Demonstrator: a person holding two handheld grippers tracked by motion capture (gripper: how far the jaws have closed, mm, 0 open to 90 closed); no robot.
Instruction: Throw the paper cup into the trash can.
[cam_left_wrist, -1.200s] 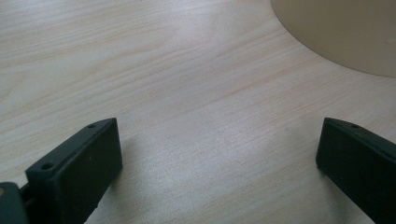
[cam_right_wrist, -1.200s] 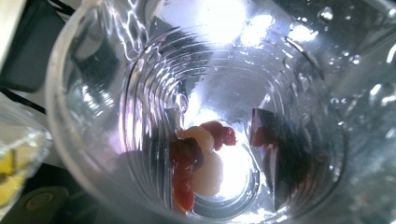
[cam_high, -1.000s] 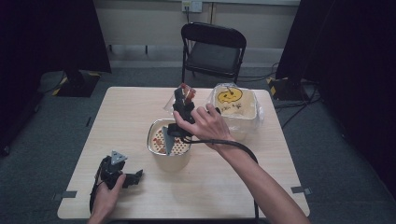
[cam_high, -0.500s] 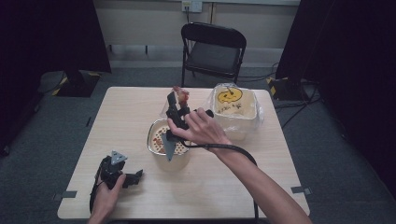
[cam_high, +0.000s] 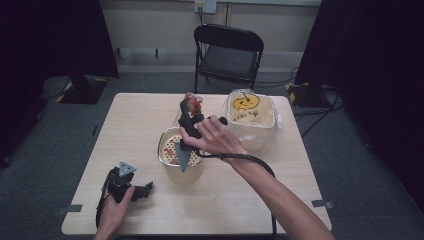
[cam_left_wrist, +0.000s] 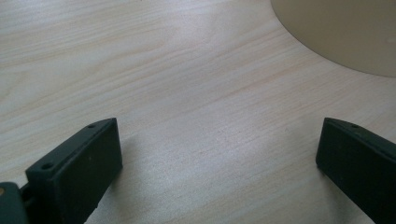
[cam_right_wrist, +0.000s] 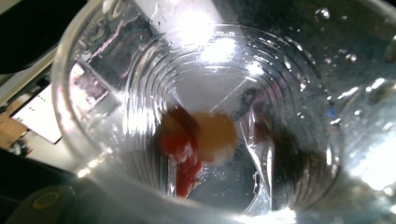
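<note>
Two tools: right tool (cam_high: 189, 111), frame centre, pinches a clear plastic cup (cam_high: 190, 106) above the food bowl (cam_high: 172, 150); left tool (cam_high: 146, 188) spread on table (cam_high: 260, 185). Smiley-face container (cam_high: 250, 117): writing illegible.

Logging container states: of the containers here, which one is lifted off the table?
The clear plastic cup, held by the right gripper above the metal bowl. The bowl and the smiley-marked tub both rest on the table.
</note>
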